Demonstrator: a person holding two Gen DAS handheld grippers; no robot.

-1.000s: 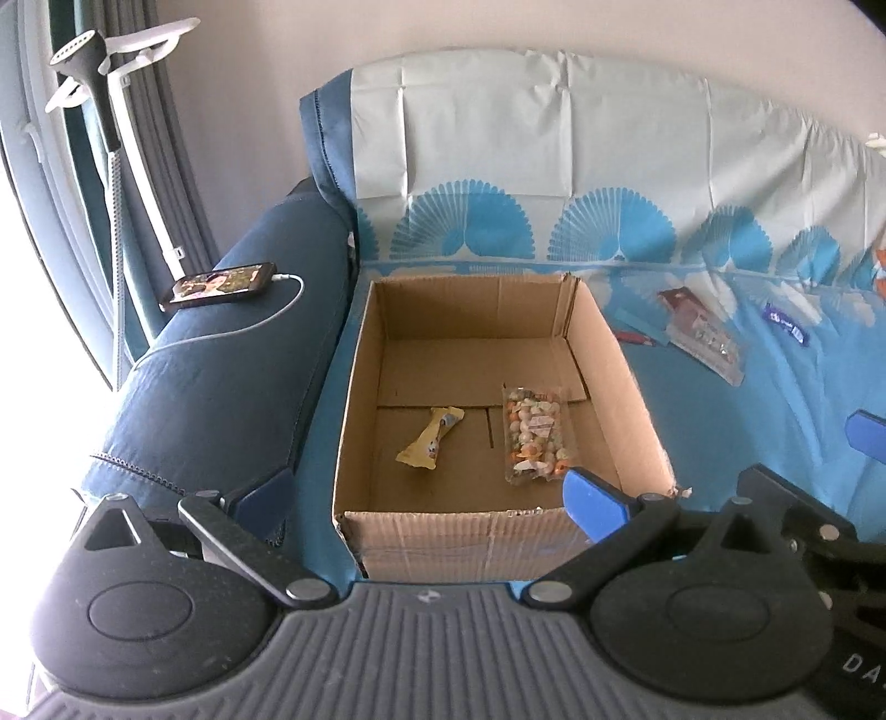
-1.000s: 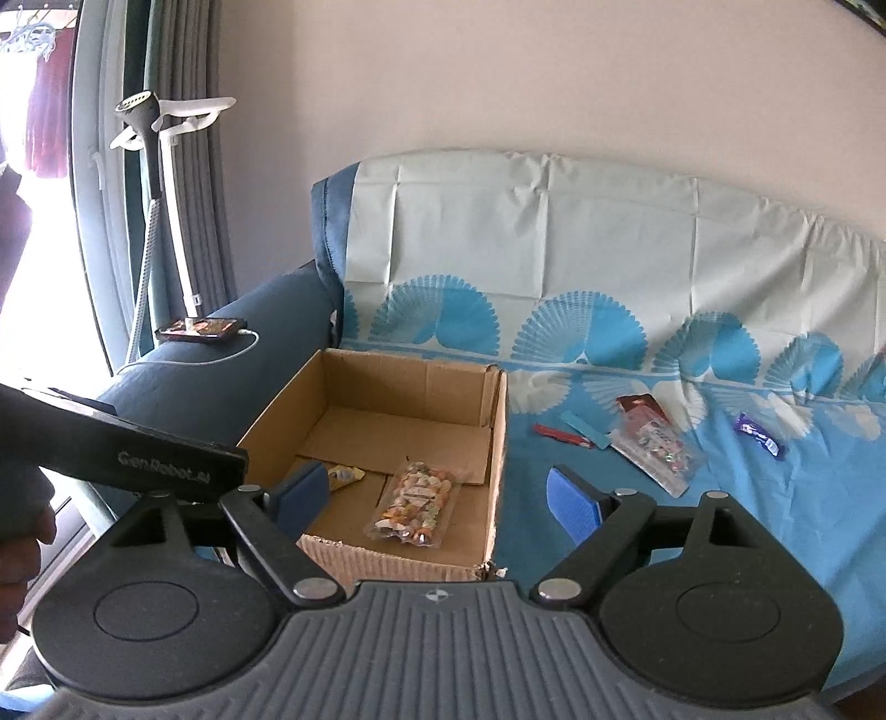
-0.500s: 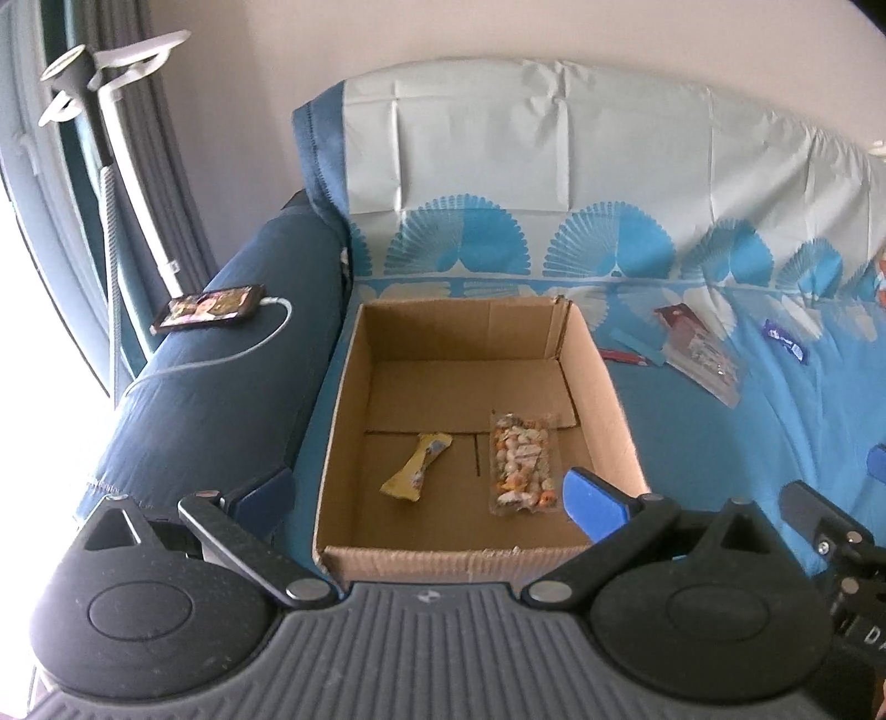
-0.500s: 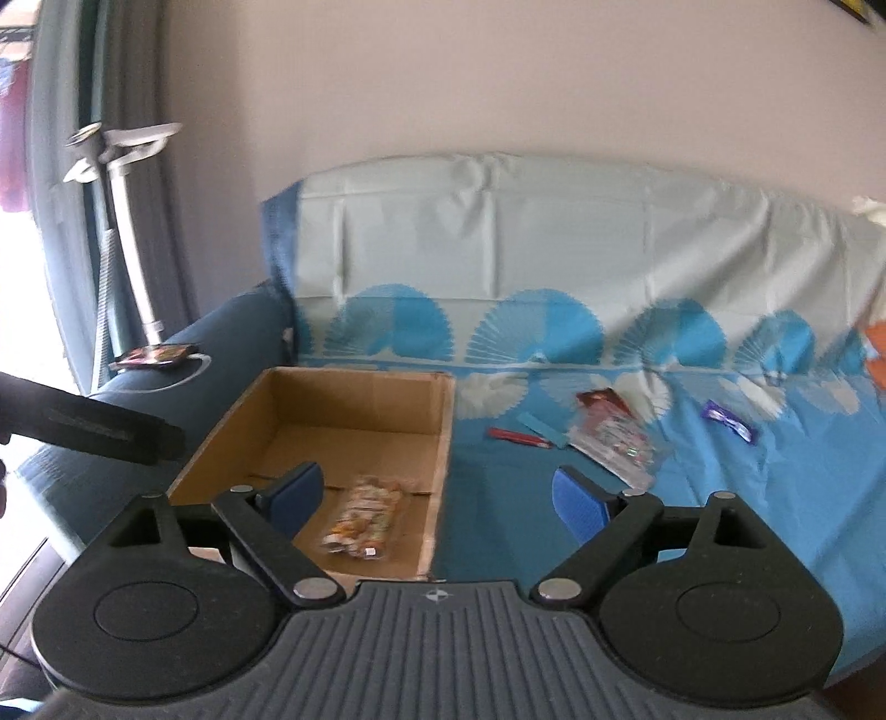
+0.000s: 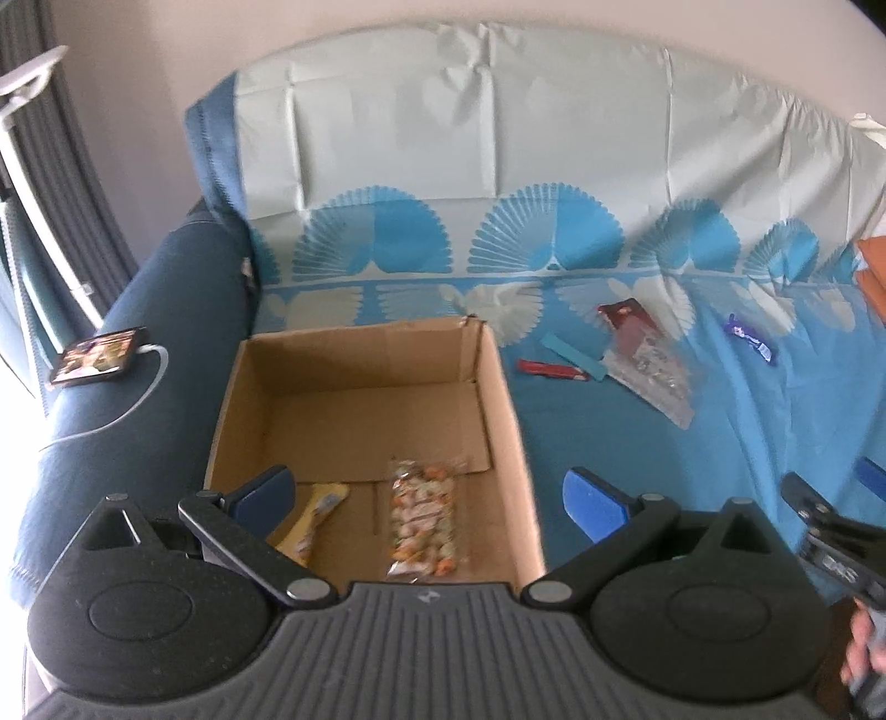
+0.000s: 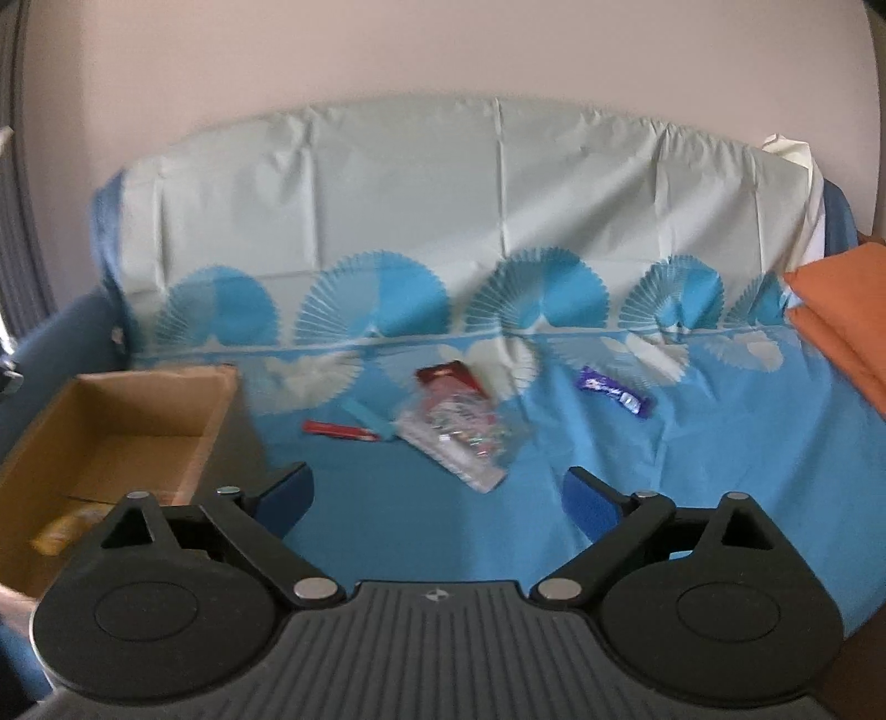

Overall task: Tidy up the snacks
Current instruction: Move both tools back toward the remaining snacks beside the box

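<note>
Pale pinkish wall fills the top of both views, with grey curtains at the left edge. Below it stands a dark blue sofa, its back and seat draped in a light sheet printed with blue fans and turning solid blue over the seat. An orange cushion sits at the sofa's right end. On the left part of the seat rests an open cardboard box; inside, near its front wall, lie a clear bag of mixed snacks and a yellow wrapped snack, side by side. A phone with a white cable lies on the armrest.

Right of the box, on the blue sheet, lie a clear snack packet with a red top, a purple chocolate bar, a red stick and a small teal strip.

The left hand-held gripper hangs over the box's front, jaws apart and empty. The right hand-held gripper points at the loose snacks; its jaws have just been opening and nothing is between them.
</note>
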